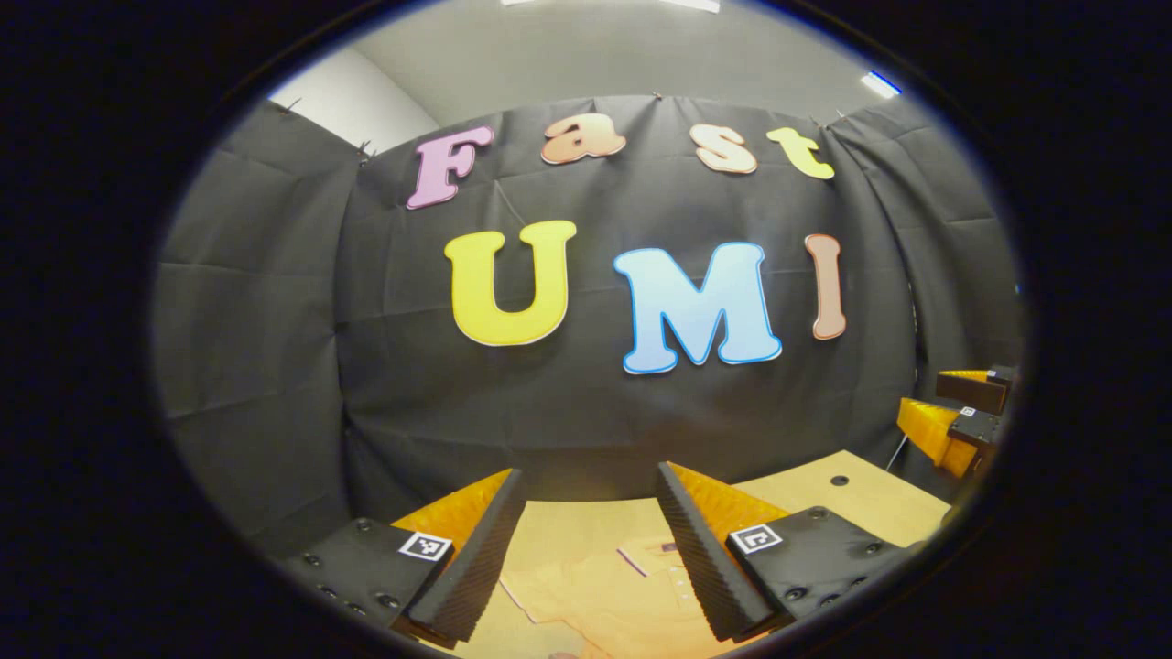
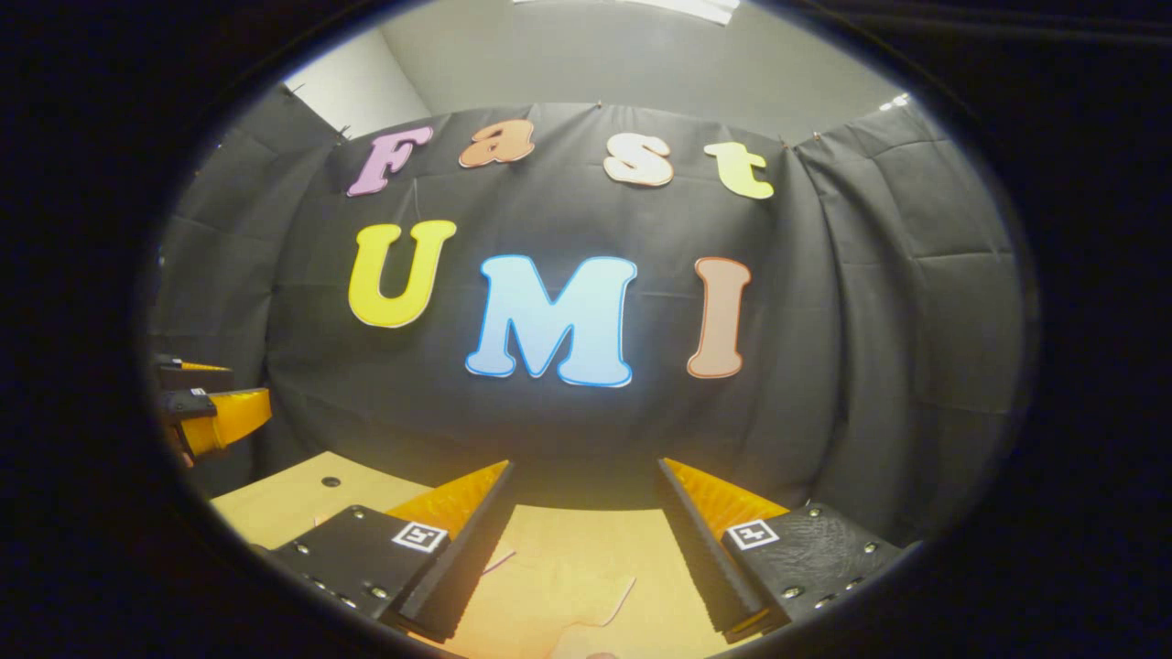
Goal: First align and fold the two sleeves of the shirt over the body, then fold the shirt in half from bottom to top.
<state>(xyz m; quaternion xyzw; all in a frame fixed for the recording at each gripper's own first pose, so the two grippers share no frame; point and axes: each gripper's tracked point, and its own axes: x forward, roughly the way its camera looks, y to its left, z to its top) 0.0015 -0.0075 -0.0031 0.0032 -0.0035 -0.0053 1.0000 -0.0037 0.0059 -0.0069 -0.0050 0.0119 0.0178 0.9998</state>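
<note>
1. Left gripper view: left gripper (image 1: 591, 549) sits at the bottom of the view, jaws spread wide, nothing between them. It is raised off the table (image 1: 861, 499) and aimed mostly at the black cloth wall (image 1: 568, 403).
2. Same view: shirt (image 1: 604, 595) lies flat on the table, below and past the fingers, seen through the gap between them. Pale orange fabric, close in tone to the tabletop. Collar (image 1: 645, 554) and button placket (image 1: 679, 578) sit just beside the inner edge of the right-hand finger. No contact between fingers and fabric.
3. Same view: right gripper (image 1: 961, 412) shows at the far right edge, above the table's corner, well apart from the shirt. Its fingers look parted.
4. Right gripper view: right gripper (image 2: 586, 549) at the bottom of the view, jaws spread wide, empty, held above the table (image 2: 293, 499).
5. Same view: shirt (image 2: 568, 604) lies on the table under the gap between the fingers, low in the view. A fabric edge with a rounded corner (image 2: 623, 590) is visible near the right-hand finger; which part of the shirt it is, can't tell. Fingers are not touching it.
6. Same view: left gripper (image 2: 206, 403) shows at the far left edge, above the table, apart from the shirt.
7. Table has a small dark hole (image 2: 330, 481) near its far left corner in the right gripper view; the matching one (image 1: 839, 480) shows far right in the left gripper view.
</note>
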